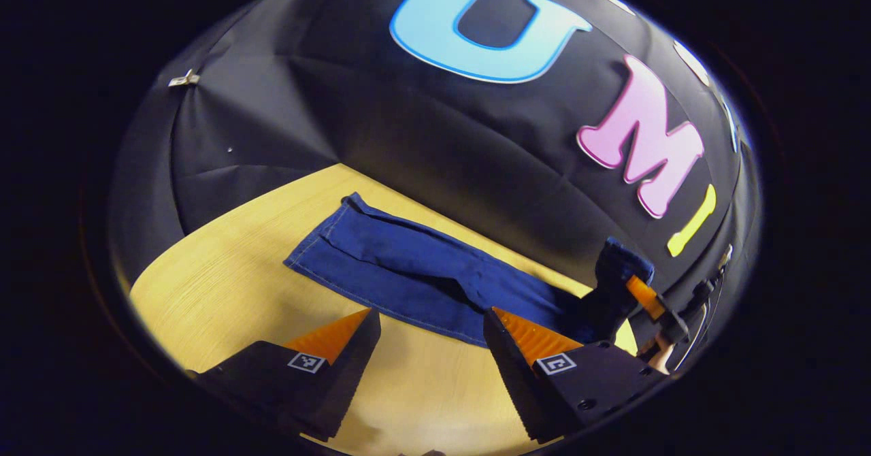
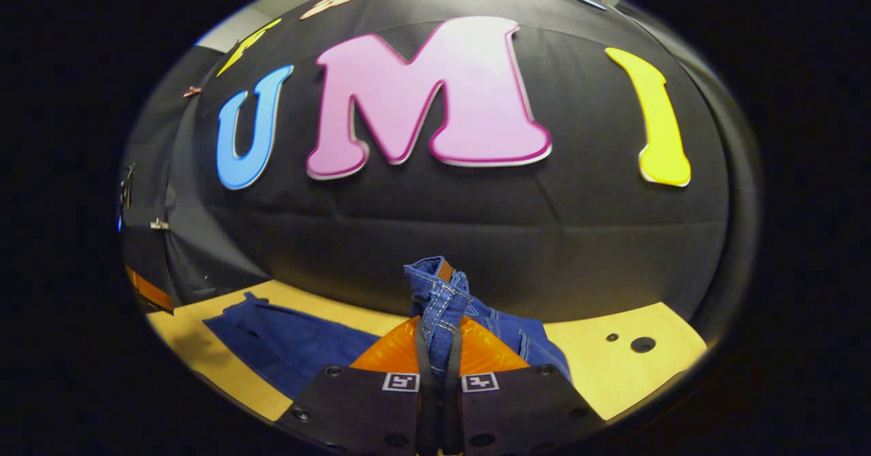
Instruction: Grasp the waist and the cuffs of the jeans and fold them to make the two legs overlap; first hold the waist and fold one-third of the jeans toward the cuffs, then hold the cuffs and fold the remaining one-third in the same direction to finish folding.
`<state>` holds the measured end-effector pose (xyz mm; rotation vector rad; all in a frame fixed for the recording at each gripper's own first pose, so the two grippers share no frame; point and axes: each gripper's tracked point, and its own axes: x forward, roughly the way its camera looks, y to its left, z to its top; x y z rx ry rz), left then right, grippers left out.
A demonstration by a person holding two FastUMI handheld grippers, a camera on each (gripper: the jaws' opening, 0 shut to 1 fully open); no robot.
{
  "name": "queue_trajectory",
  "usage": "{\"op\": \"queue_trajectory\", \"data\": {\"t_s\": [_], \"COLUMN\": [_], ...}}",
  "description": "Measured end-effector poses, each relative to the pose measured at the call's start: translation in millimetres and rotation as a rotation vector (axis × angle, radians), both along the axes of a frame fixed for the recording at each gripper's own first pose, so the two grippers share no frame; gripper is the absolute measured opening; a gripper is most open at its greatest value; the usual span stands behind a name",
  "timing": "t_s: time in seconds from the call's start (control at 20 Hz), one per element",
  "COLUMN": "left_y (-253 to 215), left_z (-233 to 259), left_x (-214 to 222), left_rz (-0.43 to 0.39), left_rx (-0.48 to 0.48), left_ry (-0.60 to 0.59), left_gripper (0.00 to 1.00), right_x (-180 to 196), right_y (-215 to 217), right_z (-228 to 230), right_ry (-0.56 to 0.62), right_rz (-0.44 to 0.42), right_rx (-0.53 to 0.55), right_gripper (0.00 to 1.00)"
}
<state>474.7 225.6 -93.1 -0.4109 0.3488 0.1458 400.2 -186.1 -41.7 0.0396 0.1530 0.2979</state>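
The right gripper (image 2: 435,347) pinches the jeans (image 1: 408,275) at the waist, lifted off the tabletop (image 1: 224,286); the left gripper (image 1: 429,347), jaws open, should clamp the waist's free corner evenly.

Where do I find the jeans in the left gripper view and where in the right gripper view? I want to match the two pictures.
Left gripper view: the jeans lie flat on the wooden table, centre, running toward the lower right, where the right gripper lifts one end.
Right gripper view: the jeans lie at the lower left, with one end bunched between the right gripper, bottom centre.
Shared landmark: the wooden table.
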Motion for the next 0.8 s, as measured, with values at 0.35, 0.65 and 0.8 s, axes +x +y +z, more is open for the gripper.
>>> {"op": "queue_trajectory", "data": {"t_s": [0.35, 0.65, 0.8], "left_y": [113, 162, 173], "left_z": [-6, -18, -34], "left_x": [28, 103, 134], "left_rz": [0.183, 0.133, 0.135], "left_rx": [0.125, 0.273, 0.257], "left_ry": [-0.017, 0.057, 0.121], "left_gripper": [0.96, 0.96, 0.96], "right_x": [-19, -54, -65], "right_y": [23, 43, 35], "right_z": [-66, -60, -60], "right_ry": [0.185, 0.156, 0.159], "right_rz": [0.070, 0.091, 0.084], "right_rx": [-0.032, -0.056, -0.057], "right_gripper": [0.38, 0.97, 0.97]}}
